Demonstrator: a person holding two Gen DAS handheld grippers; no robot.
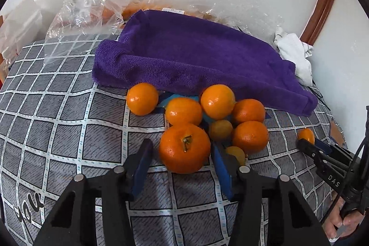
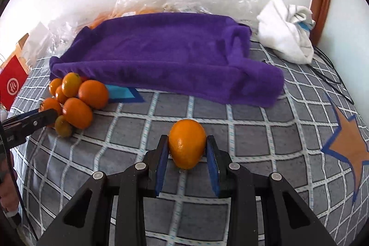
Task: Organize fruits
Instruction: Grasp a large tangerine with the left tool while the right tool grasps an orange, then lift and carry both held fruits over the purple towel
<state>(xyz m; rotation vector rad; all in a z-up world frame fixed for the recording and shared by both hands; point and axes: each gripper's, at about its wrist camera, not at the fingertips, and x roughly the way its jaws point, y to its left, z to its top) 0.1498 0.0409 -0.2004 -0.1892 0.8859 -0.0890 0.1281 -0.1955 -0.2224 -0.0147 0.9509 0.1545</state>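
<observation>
The right tongs [image 2: 186, 149] clench a small oval orange kumquat [image 2: 187, 143] on the grey checked bedspread [image 2: 253, 137]. The left tongs [image 1: 182, 151] stand released around a large stemmed round orange tangerine [image 1: 184, 148], the fruit pile [image 1: 221, 117] just beyond.

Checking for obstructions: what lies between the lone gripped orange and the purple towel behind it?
Nothing: in the right wrist view, only bare checked cloth separates the orange in the right gripper from the purple towel.
</observation>
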